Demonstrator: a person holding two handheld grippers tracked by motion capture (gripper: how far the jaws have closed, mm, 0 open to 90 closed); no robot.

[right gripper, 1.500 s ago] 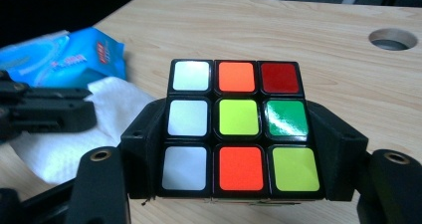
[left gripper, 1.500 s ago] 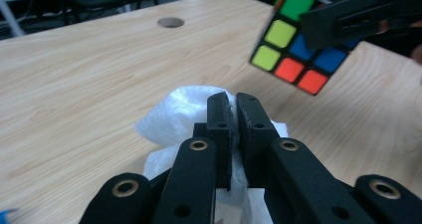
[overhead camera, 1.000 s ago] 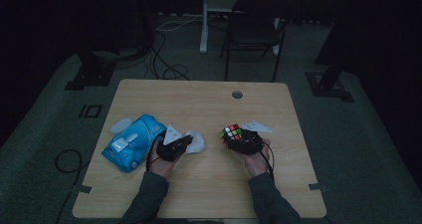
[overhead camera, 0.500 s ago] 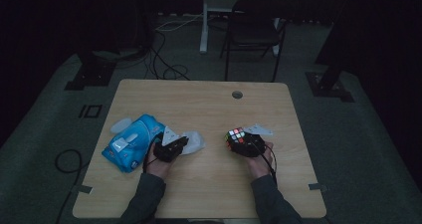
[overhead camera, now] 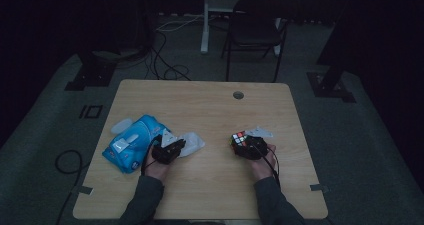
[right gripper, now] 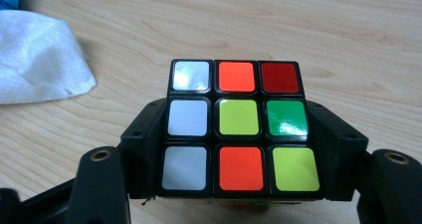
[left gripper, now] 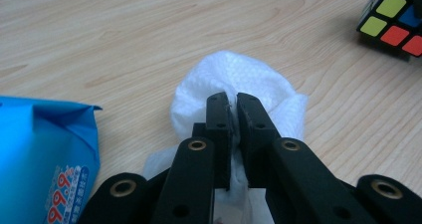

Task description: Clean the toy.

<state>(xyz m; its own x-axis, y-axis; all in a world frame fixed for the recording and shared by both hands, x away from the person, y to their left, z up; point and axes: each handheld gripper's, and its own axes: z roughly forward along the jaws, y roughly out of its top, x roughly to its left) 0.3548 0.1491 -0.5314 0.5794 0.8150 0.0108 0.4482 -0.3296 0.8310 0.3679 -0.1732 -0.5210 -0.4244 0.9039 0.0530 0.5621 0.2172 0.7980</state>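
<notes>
My left gripper (left gripper: pixel 232 100) is shut on a white wet wipe (left gripper: pixel 249 79), which bunches on the wood just past the jaws; from above the wipe (overhead camera: pixel 192 141) lies right of the left gripper (overhead camera: pixel 179 145). My right gripper (right gripper: pixel 239 134) is shut on a scrambled puzzle cube (right gripper: pixel 238 124), its two jaws pressing the left and right sides. In the high view the cube (overhead camera: pixel 241 139) sits at the tip of the right gripper (overhead camera: pixel 245 145), low over the table. The cube's corner (left gripper: pixel 395 17) also appears at the top right of the left gripper view.
A blue pack of wet wipes (overhead camera: pixel 129 144) lies left of my left hand, with a pale flap (overhead camera: pixel 121 125) beside it. A white scrap (overhead camera: pixel 260 131) lies just beyond the cube. The wooden table (overhead camera: pixel 210 105) has a cable hole (overhead camera: pixel 238 94). A chair (overhead camera: pixel 255 30) stands behind it.
The right gripper with the cube has shifted slightly toward the near edge and sits lower. The left gripper holds the wipe in nearly the same place.
</notes>
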